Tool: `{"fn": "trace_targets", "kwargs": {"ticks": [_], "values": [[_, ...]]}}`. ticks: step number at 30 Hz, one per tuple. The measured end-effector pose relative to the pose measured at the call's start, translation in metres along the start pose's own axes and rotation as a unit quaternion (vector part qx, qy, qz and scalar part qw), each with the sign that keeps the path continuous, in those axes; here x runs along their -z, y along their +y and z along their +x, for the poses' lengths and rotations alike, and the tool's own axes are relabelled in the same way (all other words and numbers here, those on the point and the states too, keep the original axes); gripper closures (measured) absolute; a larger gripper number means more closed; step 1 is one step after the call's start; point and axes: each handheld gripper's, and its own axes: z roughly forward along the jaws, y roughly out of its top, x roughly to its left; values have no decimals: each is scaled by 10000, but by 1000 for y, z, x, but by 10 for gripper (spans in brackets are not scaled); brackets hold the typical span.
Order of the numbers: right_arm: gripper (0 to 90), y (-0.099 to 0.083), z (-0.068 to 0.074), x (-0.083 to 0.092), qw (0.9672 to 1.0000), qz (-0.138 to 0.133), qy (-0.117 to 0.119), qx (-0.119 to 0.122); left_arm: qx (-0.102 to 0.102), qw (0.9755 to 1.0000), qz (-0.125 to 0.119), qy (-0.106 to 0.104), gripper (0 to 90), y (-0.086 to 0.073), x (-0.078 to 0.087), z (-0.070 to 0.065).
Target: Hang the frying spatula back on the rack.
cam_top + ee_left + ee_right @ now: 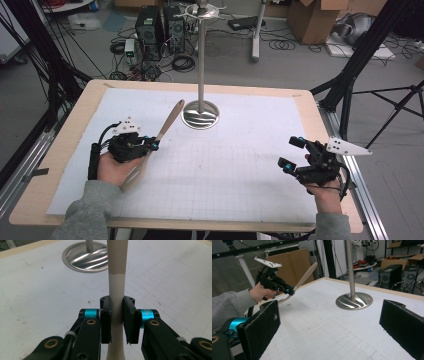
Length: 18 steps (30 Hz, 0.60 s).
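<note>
A long beige wooden utensil [168, 121] is held above the white gridded sheet at the left, tilted with its upper end towards the stand. My left gripper [156, 145] is shut on its shaft; in the left gripper view the utensil [117, 282] runs straight up between the two black pads [106, 320]. My right gripper [290, 152] hovers at the right of the table, open, with nothing between its pads [262, 325]. In the right gripper view the left gripper [289, 292] and the utensil [305, 276] appear across the table.
A metal pole stands on a round shiny base [200, 116] at the back middle of the sheet, also seen as the base [85, 258] and the base [354, 301]. The wooden table edge [65, 150] borders the paper. Black frames, cables and boxes stand beyond.
</note>
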Motion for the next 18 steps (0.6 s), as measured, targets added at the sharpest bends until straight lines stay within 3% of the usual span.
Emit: {"fn": "trace_targets", "kwargs": {"ticks": [13, 18], "values": [[21, 0, 0, 0, 10000, 11, -3, -8, 61, 9998, -202, -70, 777, 28, 19, 12], [21, 0, 0, 0, 10000, 16, -8, 16, 82, 9992, -349, -197, 777, 39, 28, 22]]}}
